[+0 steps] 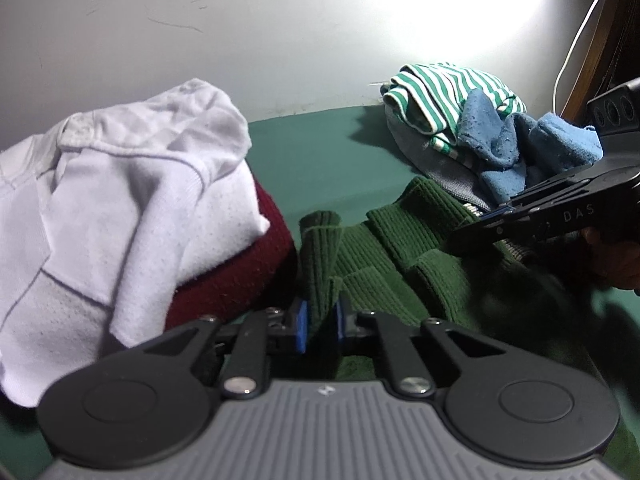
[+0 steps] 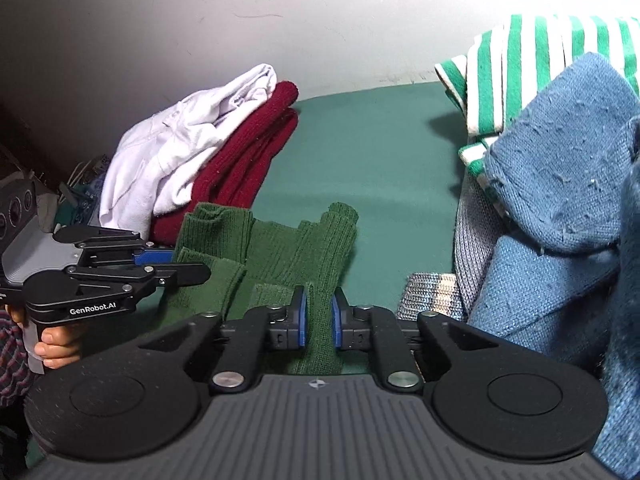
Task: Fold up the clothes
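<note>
green sweater: ribbed knit green sweater (image 2: 280,248) lies on the teal surface (image 2: 380,152), between the two piles, partly doubled over with sleeve cuffs folded in on top.
left gripper: left gripper (image 1: 322,322) has its blue pads clamped on a raised ridge of the sweater's knit.
right gripper: right gripper (image 2: 319,316) likewise pinches a fold of the same sweater, at its near edge.
done pile: white top (image 1: 100,208) sits on a folded maroon sweater (image 2: 256,152), stacked at the left; looks already folded.
loose pile: green-and-white striped shirt (image 2: 540,64), blue knit (image 2: 560,168) and a grey knit (image 2: 472,232) are heaped crumpled at the right; judged still to fold.
progress: mid-task, judged; green sweater mid-fold, roughly two items stacked, at least three left.
left view only: right gripper (image 1: 520,216) side-on, low over the sweater's far edge; a white cable (image 1: 580,32).
right view only: left gripper (image 2: 176,268) side-on, the hand (image 2: 56,340) holding it, maroon's stacked layers.
</note>
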